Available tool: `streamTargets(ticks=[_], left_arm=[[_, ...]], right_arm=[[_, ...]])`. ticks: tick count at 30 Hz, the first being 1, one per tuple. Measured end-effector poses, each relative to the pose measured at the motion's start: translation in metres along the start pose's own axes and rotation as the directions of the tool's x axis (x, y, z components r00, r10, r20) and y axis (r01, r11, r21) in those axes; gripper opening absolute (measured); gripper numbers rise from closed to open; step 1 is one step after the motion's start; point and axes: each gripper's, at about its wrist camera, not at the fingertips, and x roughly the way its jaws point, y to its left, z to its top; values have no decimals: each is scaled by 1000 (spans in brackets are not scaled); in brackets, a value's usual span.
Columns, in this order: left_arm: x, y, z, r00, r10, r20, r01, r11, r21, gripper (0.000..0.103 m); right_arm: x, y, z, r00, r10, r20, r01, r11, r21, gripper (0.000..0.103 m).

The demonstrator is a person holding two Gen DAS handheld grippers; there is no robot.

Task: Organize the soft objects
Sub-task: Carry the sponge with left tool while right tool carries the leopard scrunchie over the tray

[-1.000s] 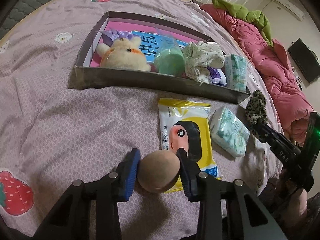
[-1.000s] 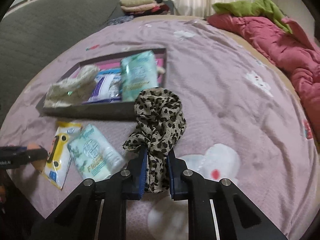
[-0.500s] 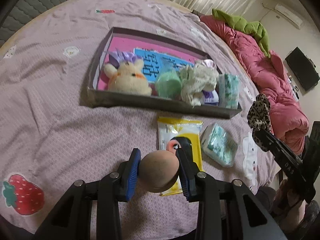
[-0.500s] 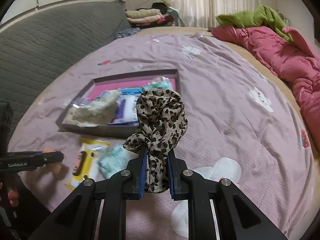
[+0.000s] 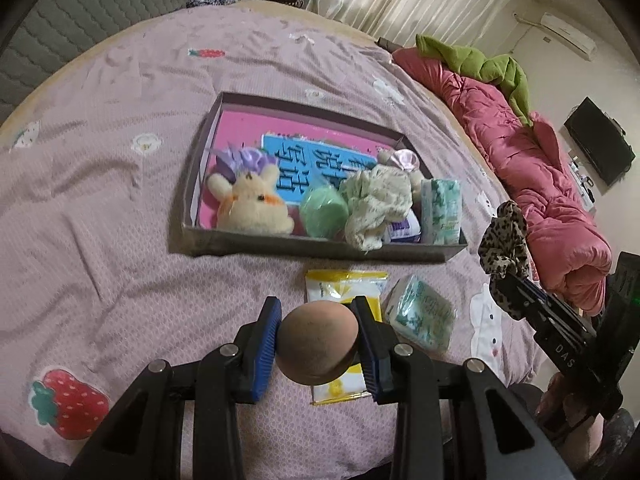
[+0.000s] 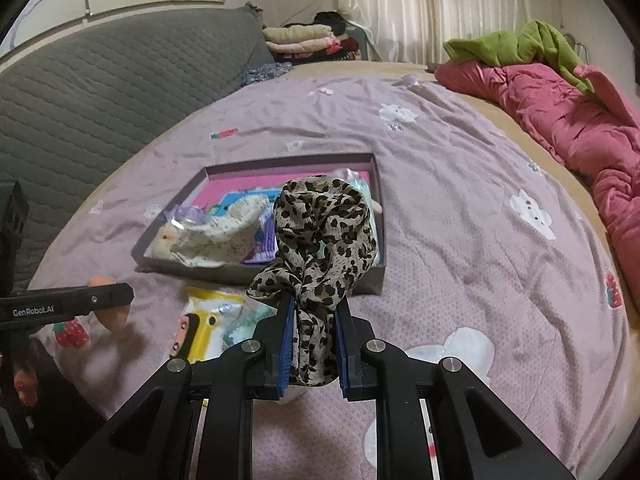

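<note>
I have the left claw (image 5: 318,344) pinching a tan foam ball (image 5: 317,343) between its blue pads (image 5: 267,350), held up off the bed (image 5: 100,208) so it clears the near wall of the shallow box (image 5: 320,243) ahead. The right claw (image 6: 311,354) is pressed together on a leopard-print scrunchie (image 6: 324,240), gripped at its lower bunch so the loop stands up above the fingers; it hangs in the air near the box's right end.

The box lies on the lilac bedsheet and already holds a cream plush toy (image 5: 252,210), a green ball (image 5: 323,213), a crumpled floral cloth (image 5: 376,204) and a tissue pack (image 5: 440,212), all crowded along the near wall, with bare pink floor towards the back. That, I judge, is where both held items should go.

A yellow wet-wipe pack (image 5: 346,284) and a second tissue pack (image 5: 422,314) lie on the sheet just in front of the box, touching or nearly so, not yet collected. Both loads are light and squashy, so I expect a plain release over the box to be enough.
</note>
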Motion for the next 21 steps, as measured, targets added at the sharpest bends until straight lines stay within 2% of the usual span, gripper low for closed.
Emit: streamTargets(ticks=[21], left_arm=[[-20, -2, 38, 997, -5, 80, 6, 1000, -9, 37]], right_arm=[[-6, 18, 40, 998, 24, 66, -23, 1000, -19, 18]])
